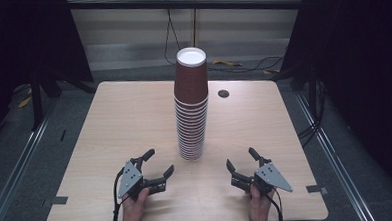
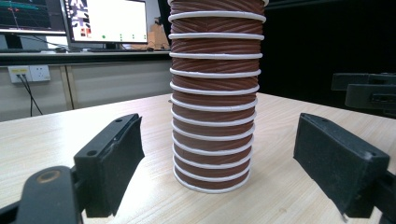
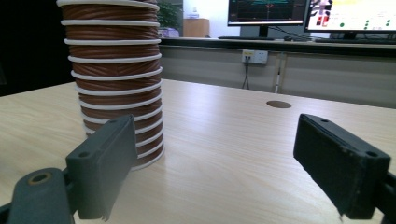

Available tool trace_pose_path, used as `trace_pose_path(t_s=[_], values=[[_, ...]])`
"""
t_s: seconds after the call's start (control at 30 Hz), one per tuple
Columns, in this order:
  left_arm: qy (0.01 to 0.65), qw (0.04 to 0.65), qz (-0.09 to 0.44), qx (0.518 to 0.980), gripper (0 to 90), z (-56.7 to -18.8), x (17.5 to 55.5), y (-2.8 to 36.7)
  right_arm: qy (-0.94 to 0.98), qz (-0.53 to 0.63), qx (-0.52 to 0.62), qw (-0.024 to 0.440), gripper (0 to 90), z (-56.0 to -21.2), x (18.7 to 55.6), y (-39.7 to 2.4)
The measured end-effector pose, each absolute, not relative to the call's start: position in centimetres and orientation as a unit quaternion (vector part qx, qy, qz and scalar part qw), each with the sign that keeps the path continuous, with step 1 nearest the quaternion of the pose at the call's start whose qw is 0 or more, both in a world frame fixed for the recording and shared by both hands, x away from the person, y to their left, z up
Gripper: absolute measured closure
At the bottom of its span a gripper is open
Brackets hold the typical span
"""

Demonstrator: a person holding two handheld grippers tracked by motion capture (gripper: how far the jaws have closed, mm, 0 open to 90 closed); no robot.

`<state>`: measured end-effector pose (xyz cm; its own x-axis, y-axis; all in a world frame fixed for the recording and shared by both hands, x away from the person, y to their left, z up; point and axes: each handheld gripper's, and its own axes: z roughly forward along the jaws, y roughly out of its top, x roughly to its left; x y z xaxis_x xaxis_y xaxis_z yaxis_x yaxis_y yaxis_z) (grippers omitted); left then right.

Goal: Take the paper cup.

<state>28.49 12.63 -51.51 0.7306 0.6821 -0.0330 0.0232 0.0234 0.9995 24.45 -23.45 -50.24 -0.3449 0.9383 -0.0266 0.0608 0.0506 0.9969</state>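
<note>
A tall stack of brown paper cups [image 1: 191, 110] with white rims stands upside down in the middle of the wooden table [image 1: 119, 124]. My left gripper [image 1: 158, 162] rests near the front edge, left of the stack, open and holding nothing. My right gripper [image 1: 240, 158] rests at the front right, open as well. In the left gripper view the stack [image 2: 214, 102] rises straight ahead between the two black jaws. In the right gripper view the stack [image 3: 114, 79] stands to the left, partly behind the left jaw.
A round cable hole [image 1: 224, 94] lies in the table behind and right of the stack. Dark curtains and frame posts flank the table. Cables [image 1: 247, 65] run on the floor at the back. Monitors [image 2: 107, 21] stand on a bench beyond.
</note>
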Motion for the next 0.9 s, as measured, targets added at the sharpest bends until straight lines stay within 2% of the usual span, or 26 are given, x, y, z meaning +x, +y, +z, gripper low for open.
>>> trace_pose_path(t_s=[0.43,0.9], values=[[0.269,0.663,0.248,0.653,15.5,-51.5,28.5,12.6,0.630,0.566,0.411,0.337,13.1,-49.6,24.8,-23.3],[0.269,0.663,0.248,0.654,15.5,-51.5,28.5,12.6,0.627,0.583,0.401,0.327,13.6,-47.4,25.6,-22.6]])
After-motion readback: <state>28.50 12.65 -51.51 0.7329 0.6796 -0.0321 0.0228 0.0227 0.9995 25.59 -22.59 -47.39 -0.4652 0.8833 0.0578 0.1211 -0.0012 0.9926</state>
